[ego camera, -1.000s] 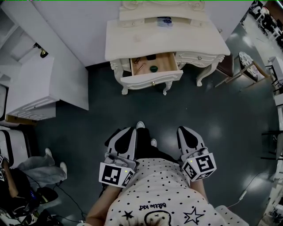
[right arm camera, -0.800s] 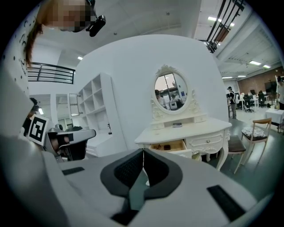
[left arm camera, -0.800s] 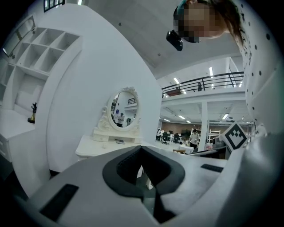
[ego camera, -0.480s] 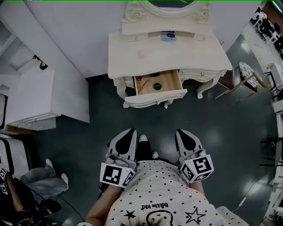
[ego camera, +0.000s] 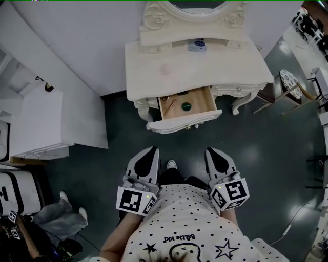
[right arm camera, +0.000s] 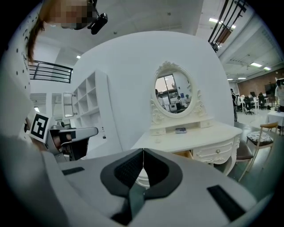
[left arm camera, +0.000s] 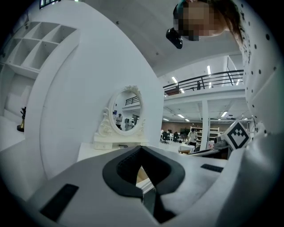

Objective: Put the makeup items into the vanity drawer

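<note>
Left gripper (ego camera: 147,153) and right gripper (ego camera: 216,152) both have their jaws pressed together on nothing, close to the person (ego camera: 184,225) and well apart from the vanity (ego camera: 205,71). Its drawer (ego camera: 187,123) stands open with a green pot (ego camera: 186,106) and thin sticks (ego camera: 169,105) inside, while a small box (ego camera: 197,45) sits under the mirror (ego camera: 200,4). If that box is makeup, it may get left out, and the jutting drawer could be bumped on approach.
</note>
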`<state>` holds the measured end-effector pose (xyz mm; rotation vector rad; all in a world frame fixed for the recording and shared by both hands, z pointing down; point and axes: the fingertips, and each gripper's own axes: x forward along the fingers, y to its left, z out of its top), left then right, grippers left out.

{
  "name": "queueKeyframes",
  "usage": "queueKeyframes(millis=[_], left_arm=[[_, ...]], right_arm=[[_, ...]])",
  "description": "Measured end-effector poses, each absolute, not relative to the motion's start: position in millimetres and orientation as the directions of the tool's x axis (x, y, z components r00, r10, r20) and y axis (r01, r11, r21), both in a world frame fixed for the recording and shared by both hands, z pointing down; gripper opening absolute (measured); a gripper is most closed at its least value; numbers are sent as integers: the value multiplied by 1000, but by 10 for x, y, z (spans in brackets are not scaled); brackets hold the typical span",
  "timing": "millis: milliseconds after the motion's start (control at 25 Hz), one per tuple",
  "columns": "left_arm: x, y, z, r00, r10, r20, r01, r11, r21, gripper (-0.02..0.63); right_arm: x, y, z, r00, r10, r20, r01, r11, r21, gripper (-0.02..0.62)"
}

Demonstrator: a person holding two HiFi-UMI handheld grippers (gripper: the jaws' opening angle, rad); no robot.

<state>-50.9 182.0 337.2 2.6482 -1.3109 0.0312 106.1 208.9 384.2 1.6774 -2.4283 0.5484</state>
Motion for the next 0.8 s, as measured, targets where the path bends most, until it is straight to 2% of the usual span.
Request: queueKeyframes(millis=[400, 800], left_arm=[[-585, 1633, 3464, 595, -794, 128, -802, -577, 154, -5], [-523, 1352, 3525, 511, -844, 163, -858, -492, 145, -5]], right_arm=[[1017, 1870, 3919, -371, -875, 311, -922, 309, -231, 9], [1132, 1439, 3997, -440, -838, 321, -893, 372, -253, 9]])
